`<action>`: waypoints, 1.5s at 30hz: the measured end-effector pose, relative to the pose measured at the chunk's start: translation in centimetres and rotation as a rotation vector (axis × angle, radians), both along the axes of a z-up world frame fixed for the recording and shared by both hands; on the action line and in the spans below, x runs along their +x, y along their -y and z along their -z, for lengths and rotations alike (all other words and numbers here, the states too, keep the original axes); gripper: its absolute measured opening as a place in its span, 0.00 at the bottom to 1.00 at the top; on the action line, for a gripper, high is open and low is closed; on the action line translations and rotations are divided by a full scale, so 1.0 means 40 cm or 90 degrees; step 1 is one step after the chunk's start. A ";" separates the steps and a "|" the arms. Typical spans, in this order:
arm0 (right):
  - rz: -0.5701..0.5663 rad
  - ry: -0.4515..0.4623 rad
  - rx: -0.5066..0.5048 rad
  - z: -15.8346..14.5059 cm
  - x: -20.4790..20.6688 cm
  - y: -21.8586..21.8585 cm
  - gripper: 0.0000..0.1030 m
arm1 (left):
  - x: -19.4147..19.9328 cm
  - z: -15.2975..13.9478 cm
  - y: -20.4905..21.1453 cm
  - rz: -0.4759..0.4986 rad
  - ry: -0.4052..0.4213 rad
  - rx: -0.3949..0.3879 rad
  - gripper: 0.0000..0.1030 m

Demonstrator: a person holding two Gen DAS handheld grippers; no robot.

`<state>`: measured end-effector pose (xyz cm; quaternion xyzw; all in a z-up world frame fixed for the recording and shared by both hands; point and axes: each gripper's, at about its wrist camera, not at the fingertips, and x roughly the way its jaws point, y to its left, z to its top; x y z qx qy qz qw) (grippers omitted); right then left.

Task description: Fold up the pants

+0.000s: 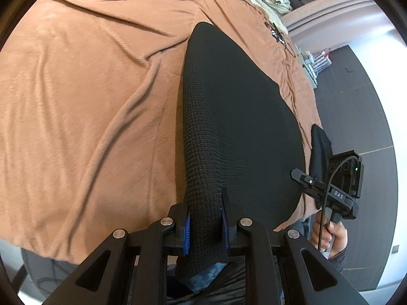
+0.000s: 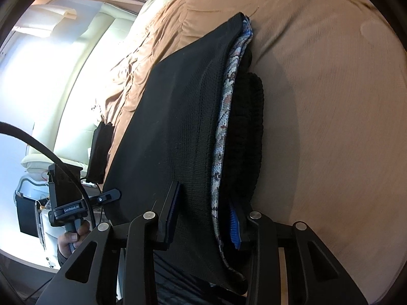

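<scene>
Both claws, left gripper (image 1: 205, 225) and right gripper (image 2: 203, 218), clamping black knitted pants (image 1: 236, 117) above rumpled tan bedspread (image 1: 89, 101); pale armchair (image 2: 76, 89) standing beyond.

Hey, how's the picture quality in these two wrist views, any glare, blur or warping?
Left wrist view: evenly lit, sharp knit on the black pants, fisheye bending the brown bedspread. Right wrist view: window area blown out white at left, bedspread at right soft and smeared, edges curved by the lens.
</scene>
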<state>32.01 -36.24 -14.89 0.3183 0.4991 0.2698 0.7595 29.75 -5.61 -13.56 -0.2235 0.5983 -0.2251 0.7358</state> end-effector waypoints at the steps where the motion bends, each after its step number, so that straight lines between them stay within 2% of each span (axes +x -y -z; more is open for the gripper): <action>1: -0.001 -0.002 0.004 0.004 -0.002 -0.003 0.30 | -0.005 0.001 -0.007 0.003 -0.001 0.005 0.19; 6: 0.002 -0.005 0.016 0.011 -0.016 0.009 0.31 | -0.012 0.019 -0.027 0.012 -0.021 0.022 0.19; 8: 0.012 -0.007 0.017 0.008 -0.014 0.025 0.44 | -0.023 0.022 -0.029 0.019 -0.027 0.026 0.21; 9: 0.017 -0.005 0.021 0.006 -0.016 0.034 0.60 | -0.022 0.023 -0.025 0.020 -0.028 0.038 0.25; 10: 0.026 0.002 0.024 0.002 -0.012 0.050 0.67 | -0.023 0.025 -0.026 0.020 -0.028 0.049 0.30; 12: 0.039 0.012 0.025 -0.004 -0.005 0.056 0.67 | -0.021 0.025 -0.028 0.014 -0.025 0.048 0.48; 14: 0.047 0.012 0.030 0.000 0.008 0.058 0.67 | -0.013 0.020 -0.038 -0.001 -0.016 0.035 0.56; 23: 0.053 0.006 0.041 0.037 0.064 0.035 0.67 | 0.051 0.018 -0.044 -0.028 0.001 0.028 0.56; 30: 0.040 -0.006 0.030 0.057 0.109 0.014 0.67 | 0.103 0.029 -0.047 -0.021 0.012 0.007 0.56; 38: 0.034 -0.007 0.027 0.058 0.140 0.004 0.67 | 0.158 0.066 -0.039 -0.018 0.001 -0.005 0.55; 43: 0.025 -0.004 0.036 0.063 0.162 -0.001 0.67 | 0.189 0.090 -0.051 -0.023 -0.007 -0.024 0.46; 45: 0.023 -0.002 0.049 0.067 0.173 0.003 0.67 | 0.205 0.097 -0.052 -0.024 -0.008 -0.028 0.39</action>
